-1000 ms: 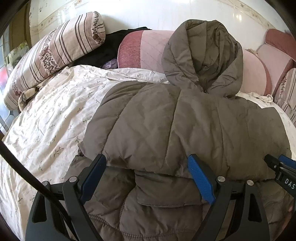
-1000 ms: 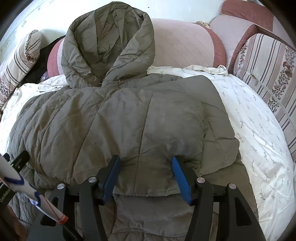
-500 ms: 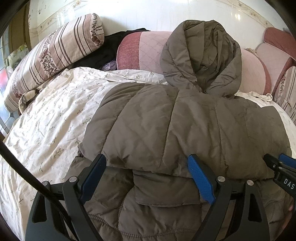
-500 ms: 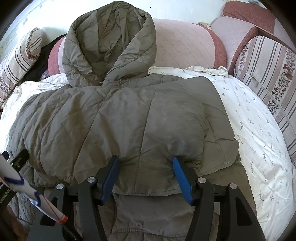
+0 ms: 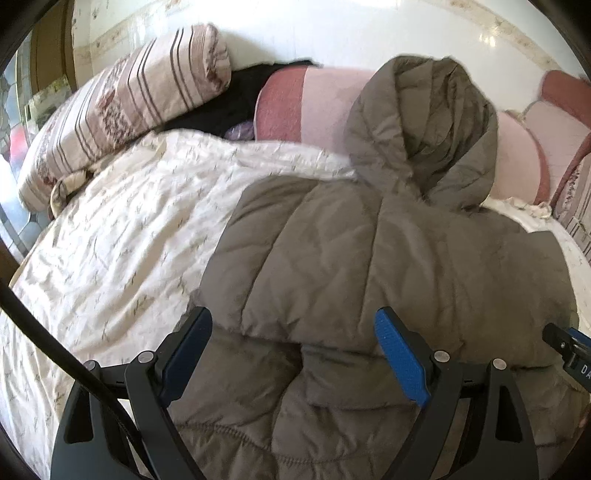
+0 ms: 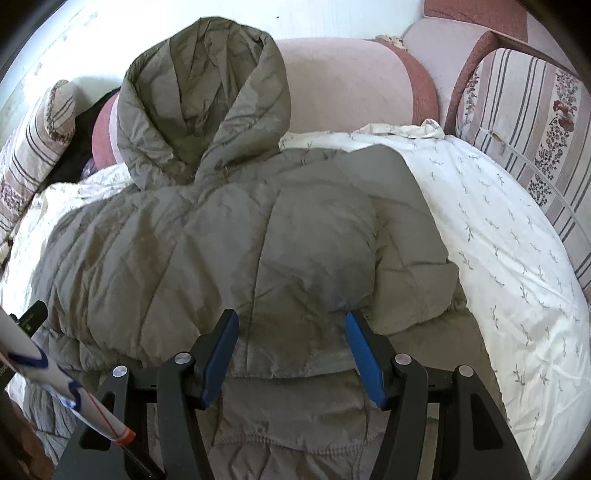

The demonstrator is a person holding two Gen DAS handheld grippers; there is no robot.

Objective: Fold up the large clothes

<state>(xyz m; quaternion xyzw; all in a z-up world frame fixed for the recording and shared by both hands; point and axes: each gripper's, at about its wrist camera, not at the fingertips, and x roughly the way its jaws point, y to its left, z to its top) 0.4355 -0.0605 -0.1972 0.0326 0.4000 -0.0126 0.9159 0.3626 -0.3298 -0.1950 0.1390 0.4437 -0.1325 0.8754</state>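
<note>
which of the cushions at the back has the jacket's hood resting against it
The plain pink cushion with dark-red ends; the hood leans on it, unlike the striped floral ones.

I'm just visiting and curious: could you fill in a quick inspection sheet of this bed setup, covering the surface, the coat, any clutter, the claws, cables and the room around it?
Surface: white floral bedsheet, wrinkled.
Job's things: grey-brown hooded puffer coat, lower part folded up over itself; hood propped against the pink headboard cushion.
Clutter: dark clothing heaped behind the striped pillow.
Claws: left claw open, over the coat's folded edge; right claw open, likewise.
Cables: black cable beside the left claw.
Surroundings: white wall, striped floral cushion on the right.
</note>
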